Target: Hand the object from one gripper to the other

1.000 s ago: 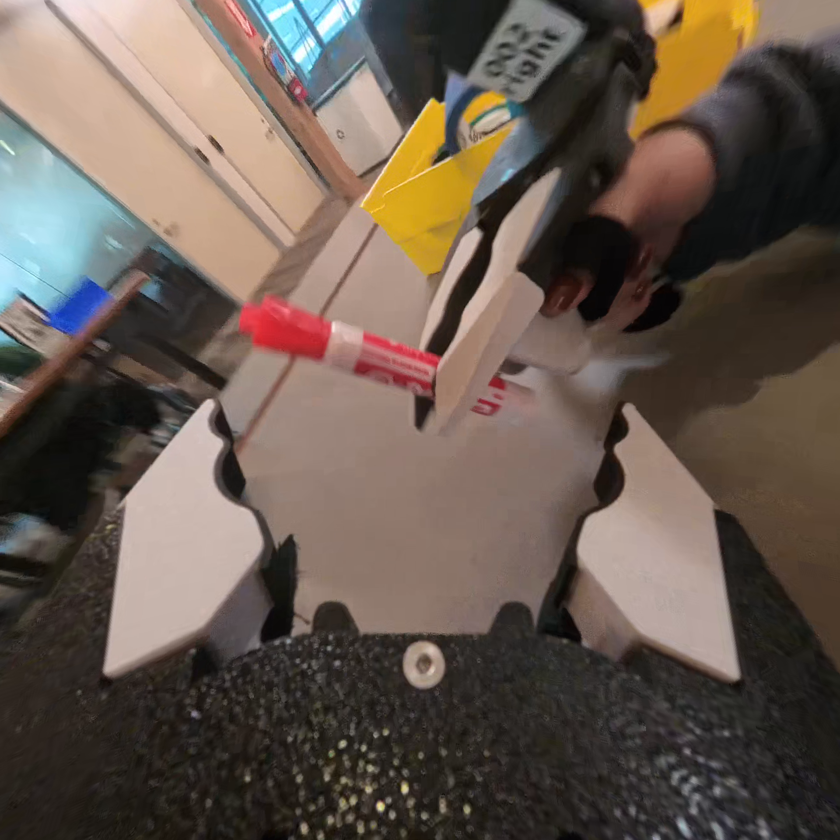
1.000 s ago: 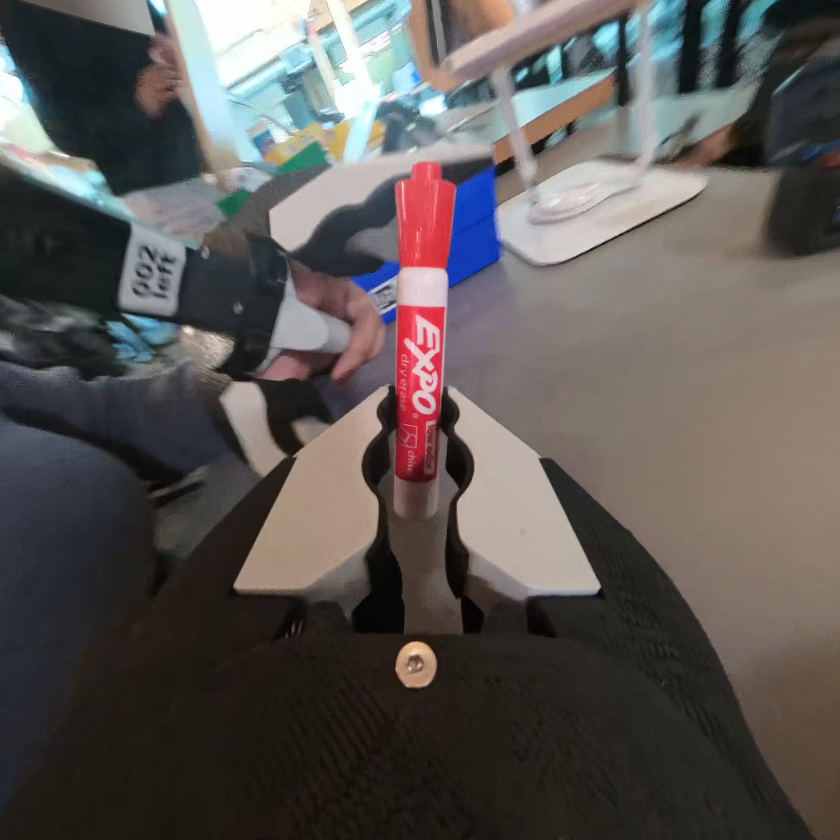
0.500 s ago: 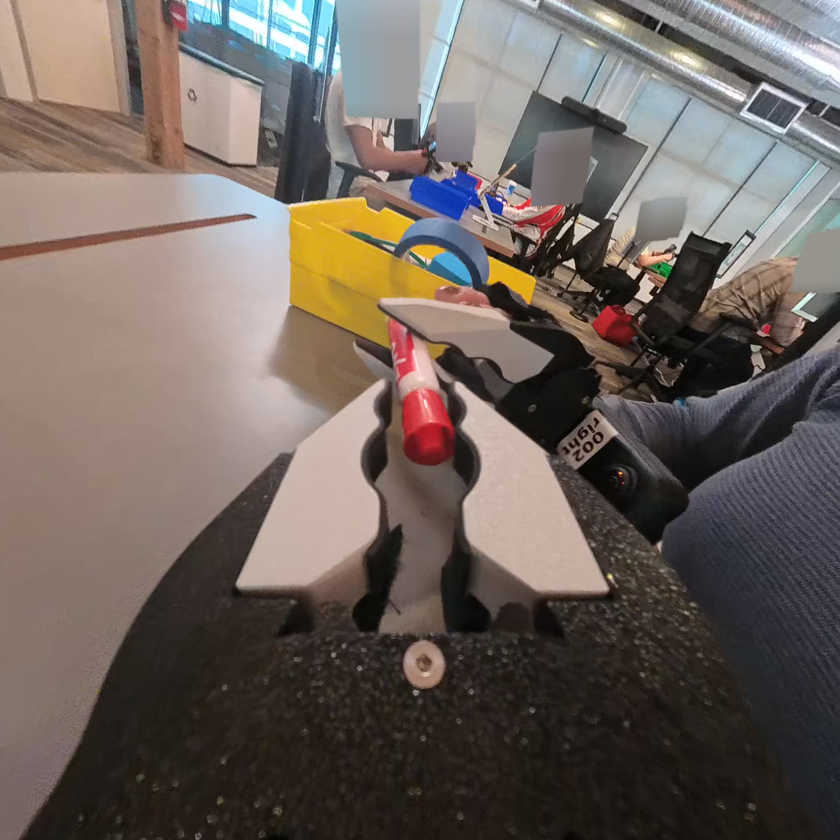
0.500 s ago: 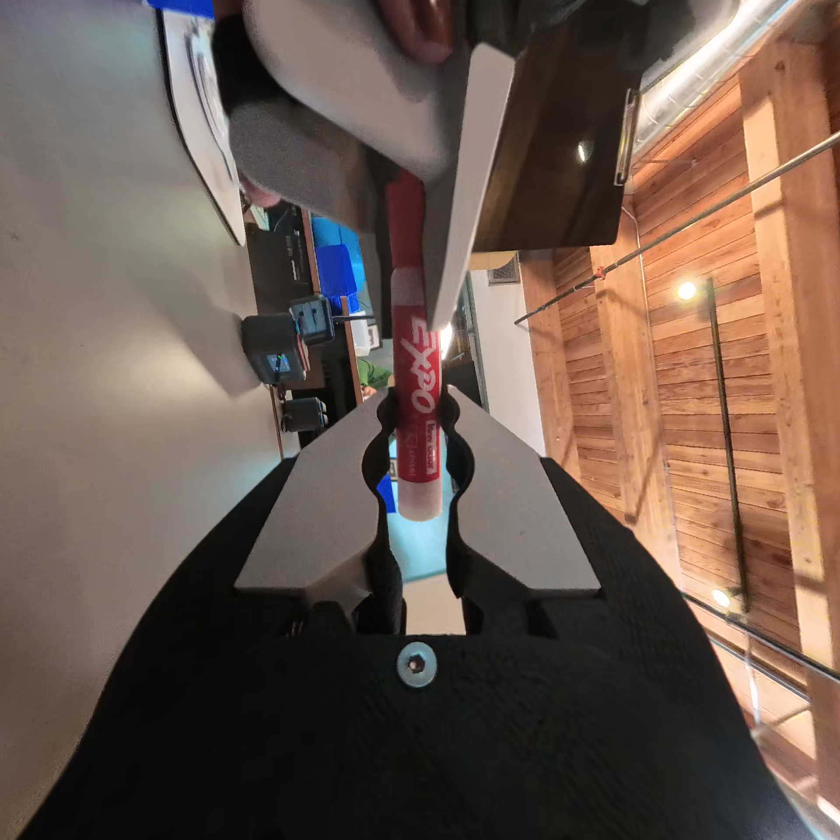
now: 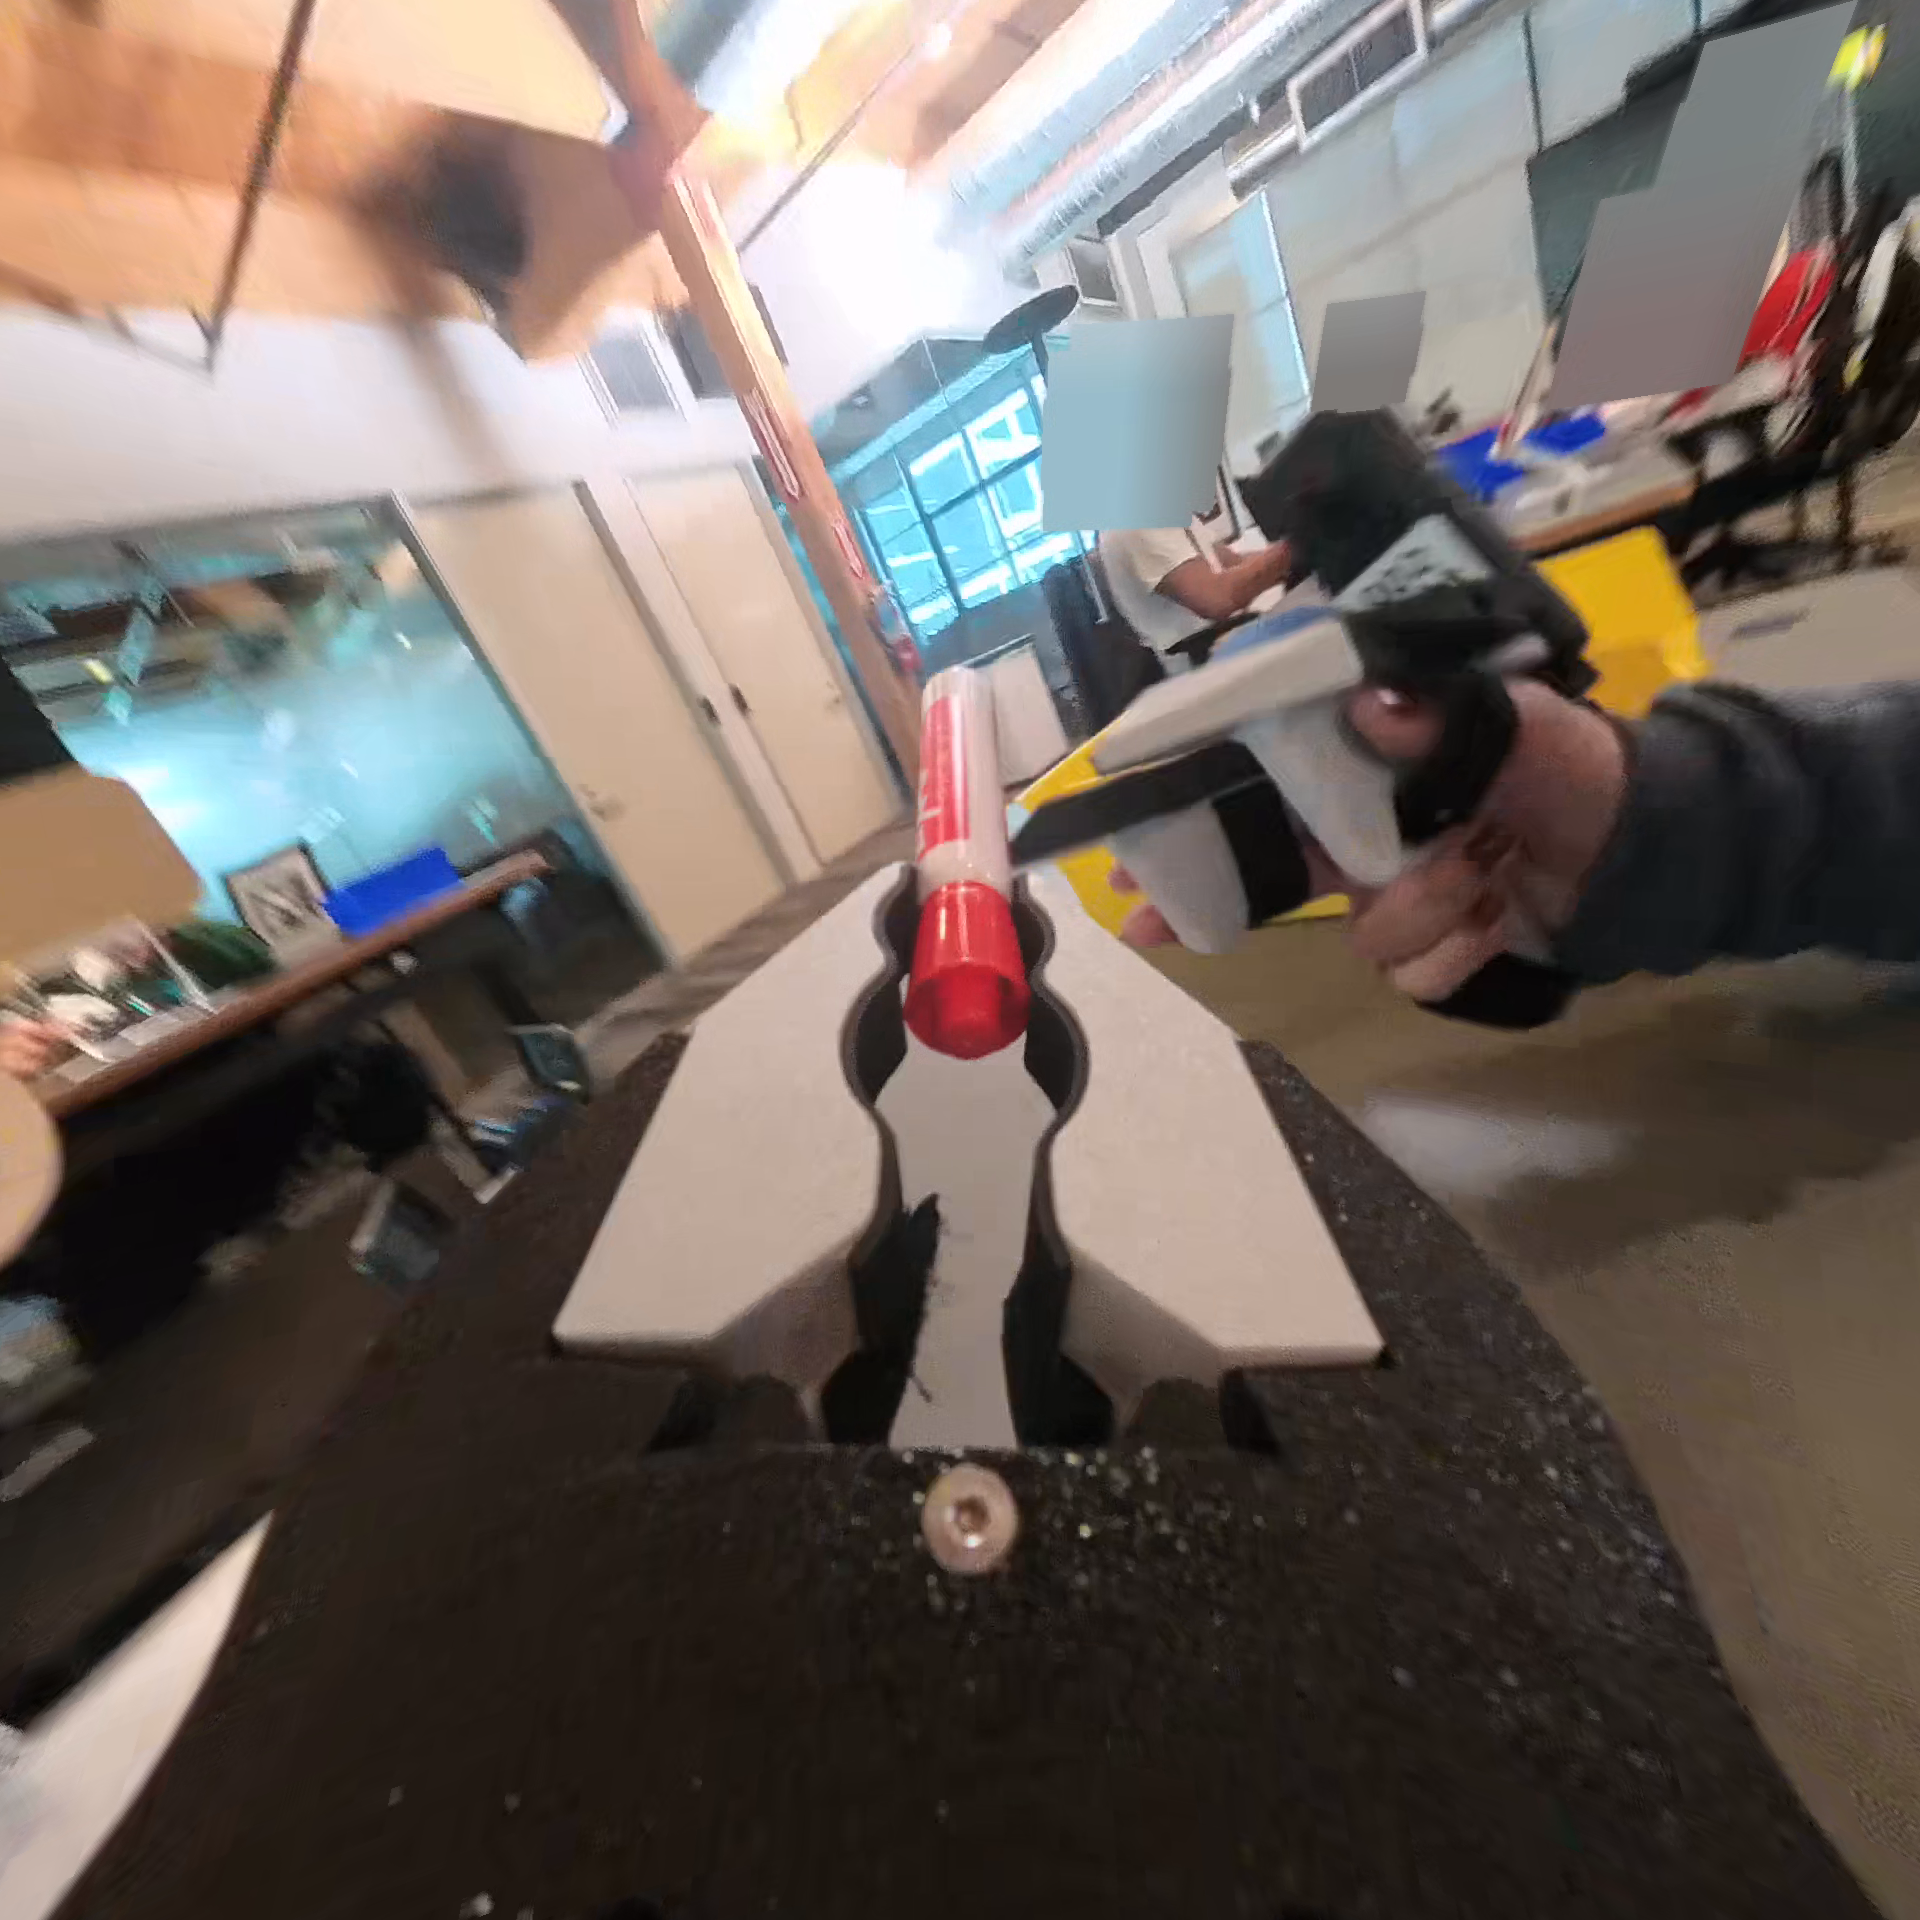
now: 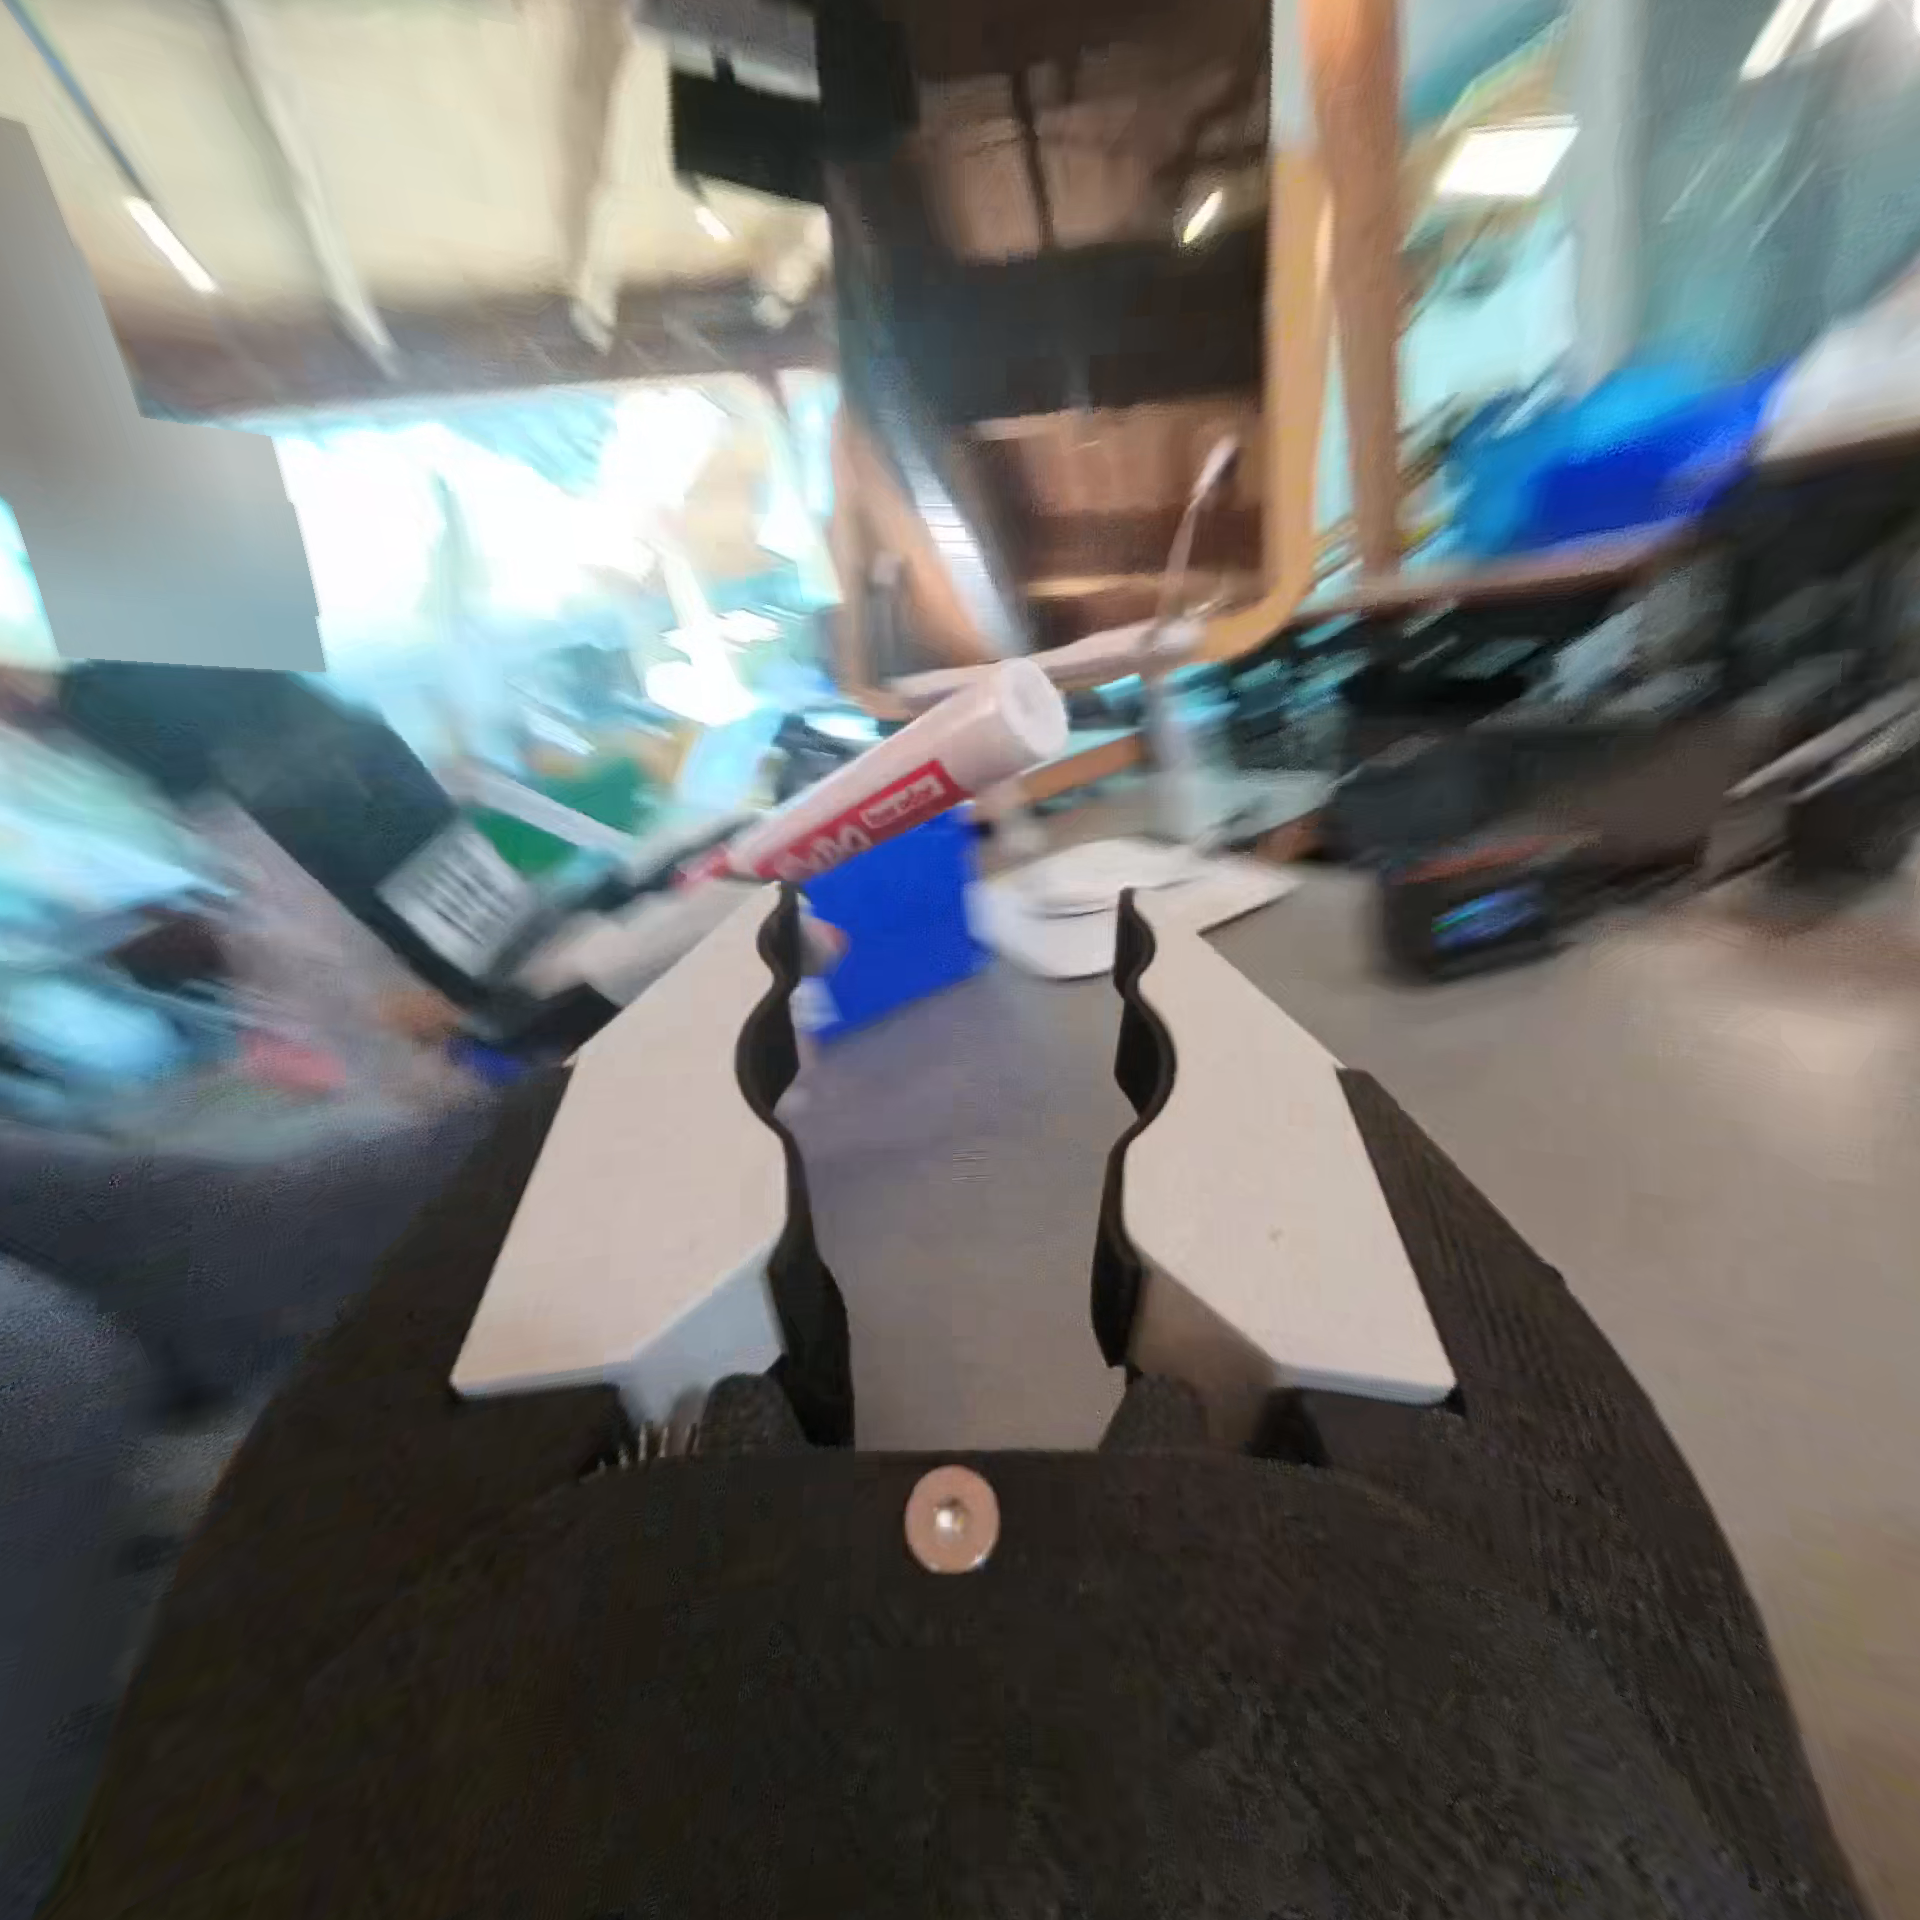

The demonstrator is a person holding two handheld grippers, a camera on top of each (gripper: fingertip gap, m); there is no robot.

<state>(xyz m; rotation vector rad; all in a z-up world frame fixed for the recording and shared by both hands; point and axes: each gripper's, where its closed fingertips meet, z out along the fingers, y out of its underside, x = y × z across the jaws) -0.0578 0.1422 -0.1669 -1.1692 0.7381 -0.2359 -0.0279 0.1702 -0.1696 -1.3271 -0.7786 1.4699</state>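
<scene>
Above grey table (image 5: 1714, 1195) w/ yellow bin (image 5: 1621, 613): left tool (image 5: 961, 914) clamping red marker (image 5: 961, 894), right tool (image 6: 951, 914) agape.

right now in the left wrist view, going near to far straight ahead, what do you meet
screw → left tongs → red cap → marker → doors on the far wall

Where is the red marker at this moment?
In the left wrist view the red marker sits clamped by its cap end between the left gripper jaws; the open right gripper is beside it, not holding it.
</scene>
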